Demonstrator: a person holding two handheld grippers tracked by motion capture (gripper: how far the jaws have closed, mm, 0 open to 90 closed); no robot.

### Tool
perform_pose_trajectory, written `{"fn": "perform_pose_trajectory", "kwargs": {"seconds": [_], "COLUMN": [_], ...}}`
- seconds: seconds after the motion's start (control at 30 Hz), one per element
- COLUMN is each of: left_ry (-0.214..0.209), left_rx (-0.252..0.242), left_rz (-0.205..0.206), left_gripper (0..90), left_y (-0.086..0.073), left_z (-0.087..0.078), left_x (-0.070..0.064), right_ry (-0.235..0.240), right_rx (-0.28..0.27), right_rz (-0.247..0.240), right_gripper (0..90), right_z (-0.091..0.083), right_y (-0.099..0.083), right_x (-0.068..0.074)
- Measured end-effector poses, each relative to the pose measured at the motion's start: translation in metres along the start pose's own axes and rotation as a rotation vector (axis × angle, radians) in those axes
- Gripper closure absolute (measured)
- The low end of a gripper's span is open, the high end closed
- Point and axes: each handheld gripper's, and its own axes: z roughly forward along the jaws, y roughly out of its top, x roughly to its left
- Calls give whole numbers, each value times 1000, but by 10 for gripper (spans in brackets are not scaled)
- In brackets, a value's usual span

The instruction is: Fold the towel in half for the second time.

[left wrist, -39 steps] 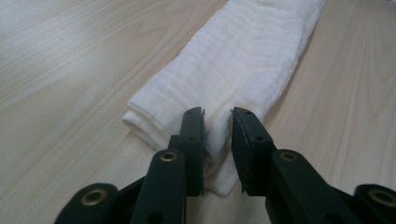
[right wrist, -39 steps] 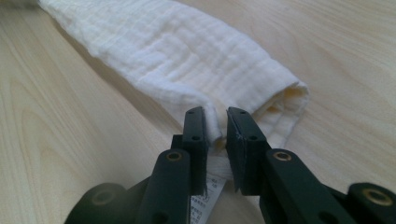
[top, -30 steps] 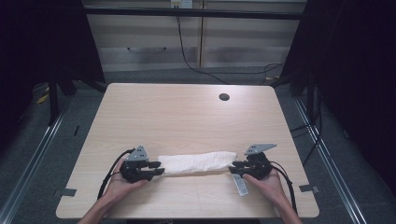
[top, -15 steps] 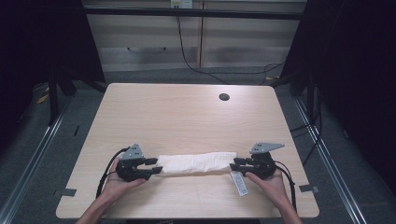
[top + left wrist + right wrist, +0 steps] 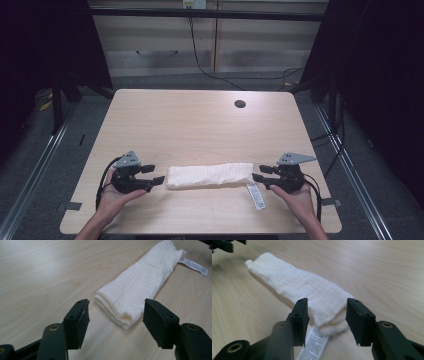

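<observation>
Where tools [image 5: 159, 175] gape, cloth [image 5: 210, 175], label [image 5: 256, 196] beside.

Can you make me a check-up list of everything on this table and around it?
Surface: light wooden table, with a round dark hole near the far edge.
Job's things: folded white cloth lying flat near the front edge, its label sticking out at the right end.
Clutter: nothing seen.
Grippers: left gripper open, just off the cloth's left end; right gripper open at its right end.
Cables: a black cable trails from each gripper; another cable hangs down behind the table.
Surroundings: pale cabinet behind, grey floor, dark sides.
</observation>
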Motion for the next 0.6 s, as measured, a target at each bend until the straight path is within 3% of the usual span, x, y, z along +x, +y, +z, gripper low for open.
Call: {"fn": "perform_pose_trajectory", "kwargs": {"seconds": [0.13, 0.23, 0.33, 0.43, 0.53, 0.6], "left_ry": [25, 97, 97, 88, 122, 119], "left_rx": [-11, -51, -70, -49, -27, -32], "left_rz": [-15, -56, -73, -100, -130, -146], "left_gripper": [324, 244, 207, 158, 161, 163], "left_y": [-11, -17, -20, -28, -36, -40], "left_z": [-16, -25, -29, -28, -27, -28], "left_x": [1, 2, 6, 14, 21, 24], "right_ry": [-33, -66, -98, -117, -136, -150], "right_rx": [-12, -26, -33, -54, -67, -64], "right_rz": [38, 51, 55, 71, 88, 101], "right_gripper": [507, 482, 470, 451, 428, 418], "right_z": [-13, -22, -30, -36, -38, -36], "right_y": [-12, -17, -25, -32, -35, -37], "right_x": [-6, -9, -10, -13, -17, -20]}}
